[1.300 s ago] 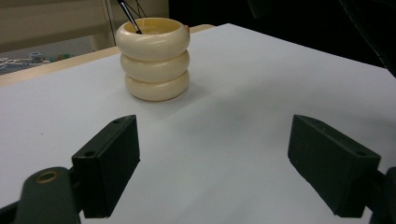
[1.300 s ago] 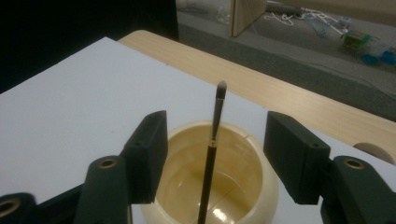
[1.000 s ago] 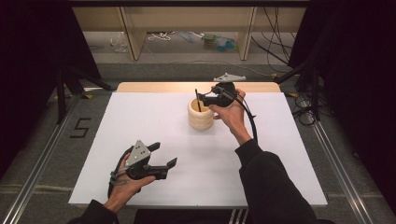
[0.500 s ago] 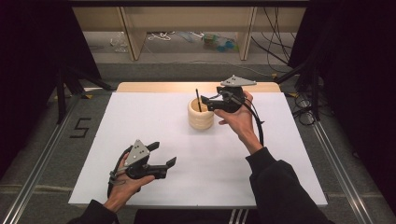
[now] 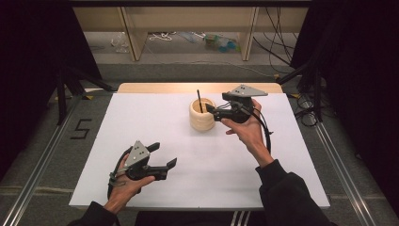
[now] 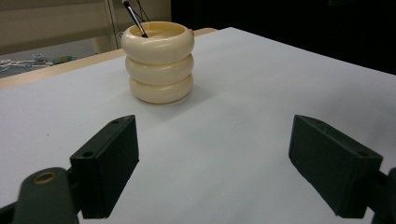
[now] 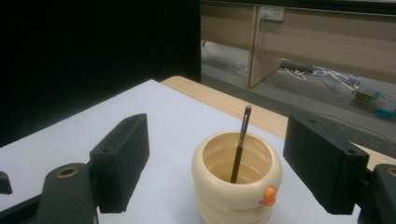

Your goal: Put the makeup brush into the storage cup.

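Observation:
A cream ribbed holder (image 5: pixel 202 115) of three stacked rings stands on the white table (image 5: pixel 141 122) near the back middle. A thin dark brush (image 5: pixel 199 100) leans inside it, tip up. From the right gripper view I look down into the holder (image 7: pixel 237 181), with the brush (image 7: pixel 240 144) and an orange dot on the rim. My right gripper (image 5: pixel 210 110) hovers just right of the holder, open and empty. My left gripper (image 5: pixel 163 155) rests low at the front left, open and empty, facing the holder (image 6: pixel 159 61) from a distance.
A wooden strip (image 5: pixel 155 87) runs along the table's far edge. Beyond it are shelf legs (image 5: pixel 134 33), cables and clutter on the floor. Metal rails (image 5: pixel 42 155) flank the table. A "5" mark (image 5: pixel 81 128) lies on the floor at left.
My right gripper has drawn back to the right of the holder and turned level; the brush now stands free in the holder. The left gripper has stayed put.

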Tool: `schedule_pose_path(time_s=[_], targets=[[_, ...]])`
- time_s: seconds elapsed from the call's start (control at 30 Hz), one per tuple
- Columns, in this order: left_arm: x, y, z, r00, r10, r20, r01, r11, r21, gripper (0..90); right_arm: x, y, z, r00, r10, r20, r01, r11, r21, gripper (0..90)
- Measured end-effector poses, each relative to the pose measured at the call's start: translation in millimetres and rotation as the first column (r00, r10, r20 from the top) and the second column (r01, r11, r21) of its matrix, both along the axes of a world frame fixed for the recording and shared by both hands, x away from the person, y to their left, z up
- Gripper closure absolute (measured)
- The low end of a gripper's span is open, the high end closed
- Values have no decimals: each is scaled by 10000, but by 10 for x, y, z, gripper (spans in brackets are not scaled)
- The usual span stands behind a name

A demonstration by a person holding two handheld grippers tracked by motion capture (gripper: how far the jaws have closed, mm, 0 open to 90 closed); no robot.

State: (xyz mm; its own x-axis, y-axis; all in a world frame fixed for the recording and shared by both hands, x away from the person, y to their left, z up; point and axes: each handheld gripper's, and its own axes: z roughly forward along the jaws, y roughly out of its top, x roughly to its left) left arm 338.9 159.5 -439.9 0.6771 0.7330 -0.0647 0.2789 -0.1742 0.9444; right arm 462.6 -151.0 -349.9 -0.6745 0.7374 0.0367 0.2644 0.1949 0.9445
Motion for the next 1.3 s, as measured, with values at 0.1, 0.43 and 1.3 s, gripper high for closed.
schedule_pose_path(time_s=[0.1, 0.43, 1.3], targets=[[1, 14, 0, 10000, 7, 30, -7, 10000, -40, 158, -35, -26, -28, 9999, 16, 100, -16, 10000, 7, 231], [-11, 29, 5, 9999, 101, -13, -101, 9999, -55, 158, -169, -121, -174, 9994, 179, -285, -178, 9998, 13, 215], [-15, 95, 6, 9997, 220, 48, -219, 9997, -46, 158, -479, -300, -344, 9991, 331, -264, -328, 9994, 118, 174]])
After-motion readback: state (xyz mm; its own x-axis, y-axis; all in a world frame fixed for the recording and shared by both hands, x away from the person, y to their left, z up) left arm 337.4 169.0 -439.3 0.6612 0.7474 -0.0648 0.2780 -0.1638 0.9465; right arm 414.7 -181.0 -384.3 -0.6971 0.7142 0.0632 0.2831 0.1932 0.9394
